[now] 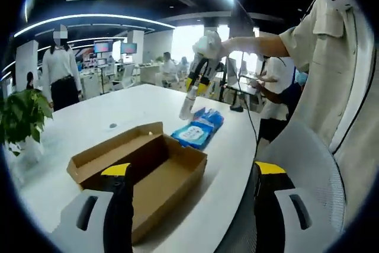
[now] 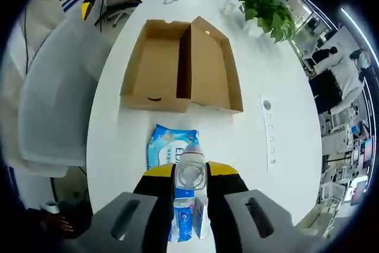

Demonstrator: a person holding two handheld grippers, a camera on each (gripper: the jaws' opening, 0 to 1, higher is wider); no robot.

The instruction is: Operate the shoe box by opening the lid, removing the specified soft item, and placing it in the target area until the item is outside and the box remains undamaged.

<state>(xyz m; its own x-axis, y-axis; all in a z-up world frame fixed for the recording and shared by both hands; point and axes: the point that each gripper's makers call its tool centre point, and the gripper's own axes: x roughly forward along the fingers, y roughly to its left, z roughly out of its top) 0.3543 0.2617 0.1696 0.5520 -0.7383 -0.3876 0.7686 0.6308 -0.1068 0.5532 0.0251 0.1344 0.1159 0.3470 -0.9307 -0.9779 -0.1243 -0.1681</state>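
Observation:
The brown cardboard shoe box (image 1: 155, 167) lies open on the white table, with its lid (image 2: 155, 66) folded flat beside the tray (image 2: 208, 69); the inside looks bare. A blue soft pack of wipes (image 2: 167, 145) lies on the table just outside the box. My right gripper (image 2: 190, 176) hangs over that pack, shut on a clear plastic water bottle (image 2: 189, 169) with a blue label. In the left gripper view the right gripper (image 1: 194, 87) holds the bottle (image 1: 186, 109) upright above the wipes (image 1: 198, 127). My left gripper (image 1: 192, 170) stands open at the box's near end, holding nothing.
A grey chair (image 2: 53, 93) stands at the table's edge beside the person holding the grippers. A potted plant (image 2: 267, 9) sits on the table beyond the box, and a socket strip (image 2: 269, 128) is set into the tabletop. People stand and sit in the office behind.

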